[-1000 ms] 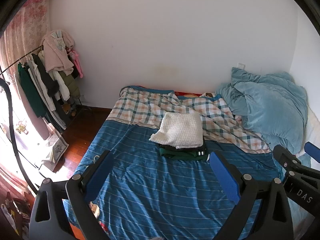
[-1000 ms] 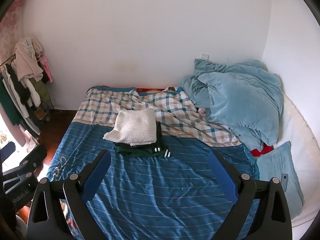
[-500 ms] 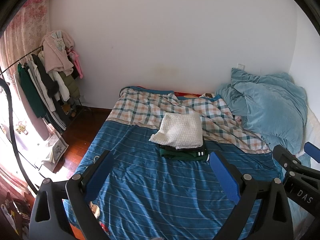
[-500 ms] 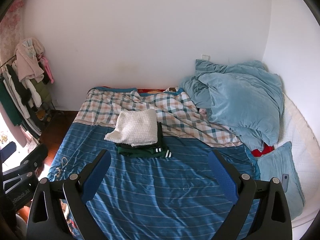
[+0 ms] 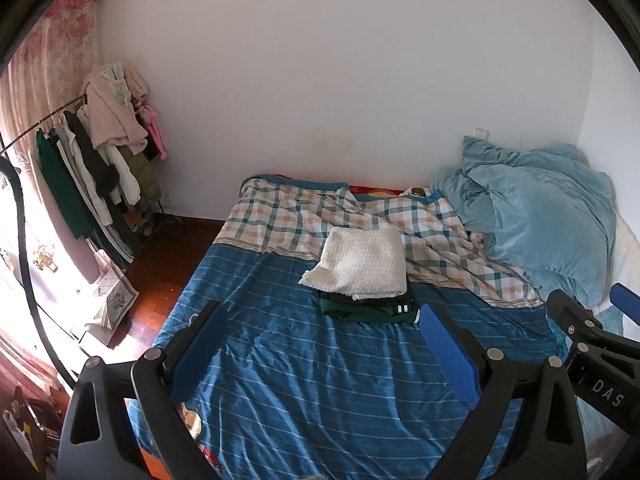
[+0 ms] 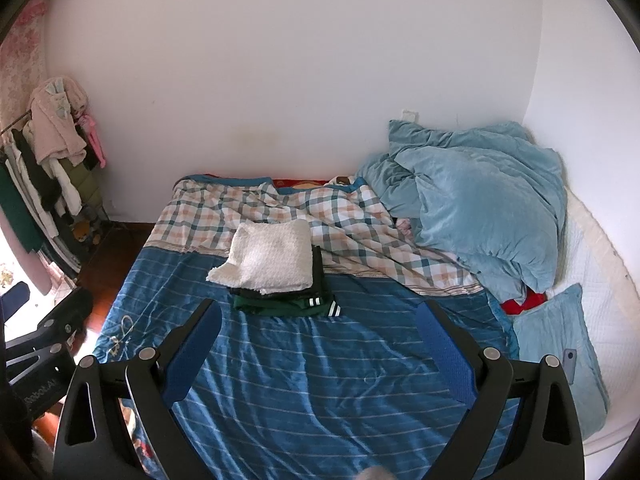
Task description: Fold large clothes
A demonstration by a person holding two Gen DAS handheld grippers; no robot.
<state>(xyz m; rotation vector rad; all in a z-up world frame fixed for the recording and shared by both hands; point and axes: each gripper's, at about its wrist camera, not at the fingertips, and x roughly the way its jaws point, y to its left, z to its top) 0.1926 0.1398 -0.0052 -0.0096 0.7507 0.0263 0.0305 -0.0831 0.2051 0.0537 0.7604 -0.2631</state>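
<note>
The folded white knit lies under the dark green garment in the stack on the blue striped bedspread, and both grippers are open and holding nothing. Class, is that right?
Not quite. Both wrist views show the white knit on top of the stack, with the dark green garment beneath it. The rest holds: the stack sits on the blue striped bedspread, and the left gripper and right gripper are open and empty.

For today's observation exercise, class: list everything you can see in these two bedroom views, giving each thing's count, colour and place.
Folded clothes stack: one; white knit on top, black and dark green beneath; middle of the bed.
Bedspread: one, blue striped; near part of the bed.
Checked blanket: one; orange, green, white; far end of the bed.
Duvet: one, light blue, bunched at the right corner.
Pillow: one, light blue, right edge.
Phone: one, grey-blue, on the pillow.
Red cloth: one, under the duvet's edge.
Clothes rack: one; pink, white, green garments; left wall.
Left gripper: open, blue pads.
Right gripper: open, blue pads.
</note>
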